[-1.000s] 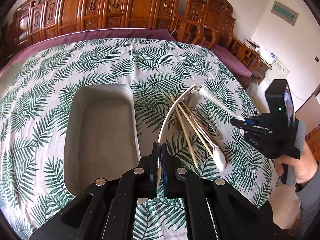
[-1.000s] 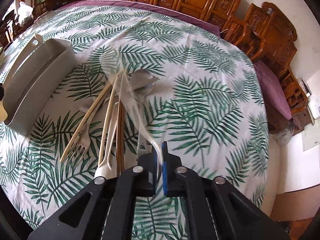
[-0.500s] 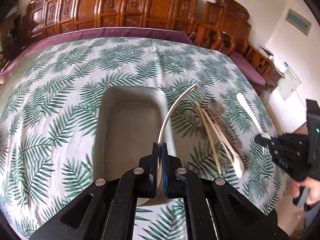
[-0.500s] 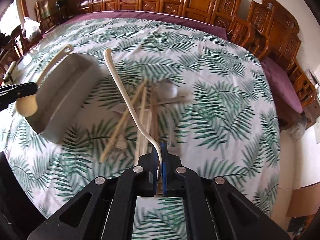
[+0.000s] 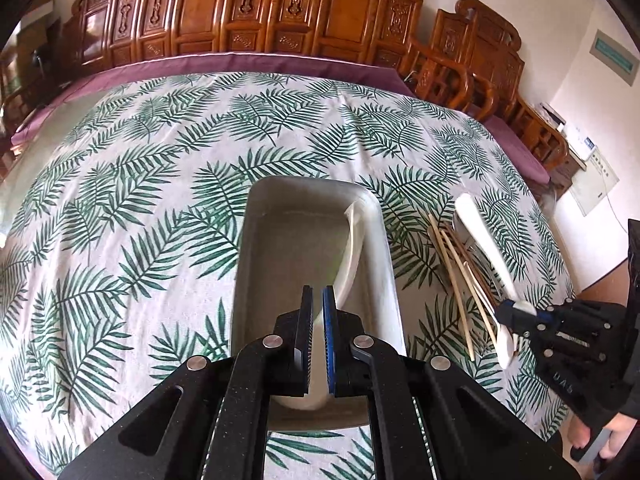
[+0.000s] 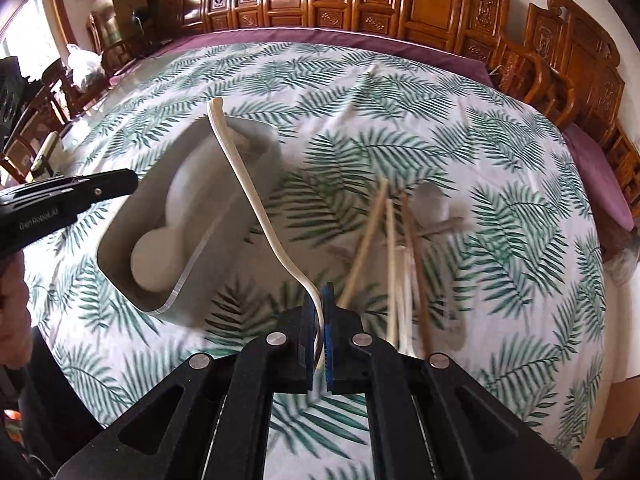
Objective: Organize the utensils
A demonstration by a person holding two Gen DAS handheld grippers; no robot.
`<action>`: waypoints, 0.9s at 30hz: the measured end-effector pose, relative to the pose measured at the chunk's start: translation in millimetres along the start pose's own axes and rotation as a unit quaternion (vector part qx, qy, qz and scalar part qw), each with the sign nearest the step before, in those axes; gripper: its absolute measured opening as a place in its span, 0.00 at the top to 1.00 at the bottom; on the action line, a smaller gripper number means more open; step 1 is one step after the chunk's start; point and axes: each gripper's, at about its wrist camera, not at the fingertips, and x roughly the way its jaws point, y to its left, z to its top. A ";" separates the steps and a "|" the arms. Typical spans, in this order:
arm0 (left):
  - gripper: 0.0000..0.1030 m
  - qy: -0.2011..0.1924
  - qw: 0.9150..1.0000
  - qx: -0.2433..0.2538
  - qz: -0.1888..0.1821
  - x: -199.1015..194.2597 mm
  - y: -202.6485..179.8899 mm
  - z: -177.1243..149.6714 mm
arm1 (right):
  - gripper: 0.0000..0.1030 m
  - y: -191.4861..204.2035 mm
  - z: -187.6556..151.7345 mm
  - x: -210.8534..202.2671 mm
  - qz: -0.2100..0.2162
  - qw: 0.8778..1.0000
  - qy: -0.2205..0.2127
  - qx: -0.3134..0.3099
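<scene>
A grey rectangular tray (image 5: pixel 384 264) sits on the palm-leaf tablecloth. A cream spoon (image 5: pixel 352 248) lies in it, bowl end near me, also shown in the right wrist view (image 6: pixel 160 256). My left gripper (image 5: pixel 317 312) hangs over the tray's near end with its jaws slightly apart and the spoon below them. My right gripper (image 6: pixel 320 312) is shut on a second cream spoon (image 6: pixel 248 184), its handle pointing up over the tray (image 6: pixel 188 276). It shows at the right of the left wrist view (image 5: pixel 516 312). Chopsticks (image 6: pixel 368 236), a metal spoon (image 6: pixel 432 204) and other utensils lie in a pile.
Carved wooden chairs (image 5: pixel 280 16) ring the far side of the table. A purple cloth edge (image 5: pixel 240 64) borders the tablecloth. The table's right edge (image 6: pixel 612 320) drops off near the pile. The person's hand (image 5: pixel 608 428) holds the right gripper.
My left gripper moved over the tray and opened slightly, and its spoon now lies in the tray. My right gripper carried its spoon left toward the tray.
</scene>
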 end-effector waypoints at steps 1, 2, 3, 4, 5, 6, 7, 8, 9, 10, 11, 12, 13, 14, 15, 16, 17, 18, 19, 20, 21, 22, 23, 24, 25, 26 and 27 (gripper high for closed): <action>0.97 -0.002 1.000 0.001 0.001 -1.7 1.1 -0.2 | 0.96 5.8 1.8 0.8 0.006 1.000 -0.001 0.002; 0.97 -0.005 1.000 0.001 0.002 -4.7 3.6 -1.0 | 0.96 8.5 3.0 1.8 0.009 1.000 -0.002 0.004; 0.97 -0.008 1.000 0.002 0.003 -6.9 5.0 -1.6 | 0.96 13.1 4.7 3.2 0.013 1.000 -0.002 0.008; 0.97 -0.012 1.000 0.004 0.005 -10.6 8.0 -2.8 | 0.96 17.9 6.3 4.9 0.018 1.000 -0.002 0.012; 0.97 -0.015 1.000 0.007 0.006 -13.9 10.6 -3.9 | 0.96 21.1 8.0 6.4 0.021 1.000 -0.002 0.014; 0.97 -0.017 1.000 0.009 0.008 -16.5 12.0 -4.4 | 0.96 25.8 9.7 7.7 0.024 1.000 -0.002 0.017; 0.97 -0.021 1.000 0.012 0.010 -20.5 15.1 -5.6 | 0.96 31.4 12.0 9.5 0.029 0.999 -0.003 0.022; 0.97 -0.023 1.000 0.012 0.012 -23.5 17.4 -6.2 | 0.96 34.6 13.4 11.0 0.032 0.999 -0.003 0.025; 0.97 -0.026 1.000 0.012 0.013 -27.1 21.2 -7.0 | 0.96 39.3 15.4 13.0 0.037 0.999 -0.002 0.029; 0.97 -0.027 0.999 0.011 0.013 -29.9 24.4 -7.4 | 0.96 44.3 17.6 14.7 0.039 0.999 -0.002 0.031; 0.97 -0.030 0.999 0.010 0.014 -33.3 28.0 -7.7 | 0.96 47.1 19.2 16.5 0.040 0.999 -0.002 0.033; 0.97 -0.032 0.999 0.010 0.016 -36.4 31.4 -7.7 | 0.95 51.5 21.1 18.1 0.041 0.999 -0.002 0.036; 0.97 -0.034 0.999 0.009 0.016 -38.9 34.3 -7.3 | 0.95 56.1 23.8 19.7 0.043 0.998 -0.002 0.041; 0.97 -0.035 0.999 0.008 0.016 -40.8 37.1 -7.6 | 0.95 59.3 25.5 20.8 0.044 0.998 -0.003 0.044; 0.97 -0.036 0.999 0.007 0.017 -42.2 39.0 -7.9 | 0.95 63.0 27.7 22.1 0.043 0.998 -0.003 0.048; 0.97 -0.038 0.999 0.006 0.017 -44.4 42.2 -8.3 | 0.95 66.0 29.5 23.4 0.040 0.998 -0.004 0.053; 0.97 -0.039 0.999 0.006 0.018 -46.2 44.7 -8.4 | 0.95 68.0 30.6 24.5 0.039 0.998 -0.004 0.056; 0.97 -0.040 0.999 0.007 0.019 -47.2 46.3 -8.4 | 0.95 69.8 32.4 25.7 0.037 0.997 -0.005 0.061; 0.97 -0.041 0.999 0.008 0.021 -49.0 48.4 -8.6 | 0.95 70.6 34.2 27.3 0.034 0.997 -0.005 0.068; 0.97 -0.042 0.999 0.009 0.021 -50.0 50.0 -8.6 | 0.95 71.1 35.3 28.6 0.032 0.997 -0.004 0.073; 0.97 -0.043 0.999 0.009 0.021 -50.9 52.2 -8.9 | 0.95 71.2 36.3 29.8 0.031 0.996 -0.004 0.079; 0.97 -0.043 0.999 0.009 0.021 -51.8 54.1 -8.9 | 0.95 72.2 37.9 31.1 0.028 0.996 -0.003 0.085; 0.97 -0.044 0.999 0.008 0.021 -52.6 56.0 -9.0 | 0.94 73.4 38.5 31.8 0.026 0.996 -0.003 0.088; 0.97 -0.044 0.999 0.007 0.021 -53.3 56.9 -9.8 | 0.93 74.0 39.4 32.7 0.022 0.995 -0.003 0.092; 0.97 -0.044 0.999 0.006 0.021 -54.0 58.8 -9.9 | 0.92 74.8 40.5 33.1 0.018 0.995 -0.005 0.099; 0.97 -0.045 0.999 0.006 0.021 -55.0 59.9 -10.8 | 0.92 75.5 41.4 33.6 0.015 0.995 -0.005 0.102; 0.97 -0.045 0.999 0.006 0.021 -55.6 60.9 -11.0 | 0.91 76.5 42.4 34.3 0.014 0.994 -0.004 0.106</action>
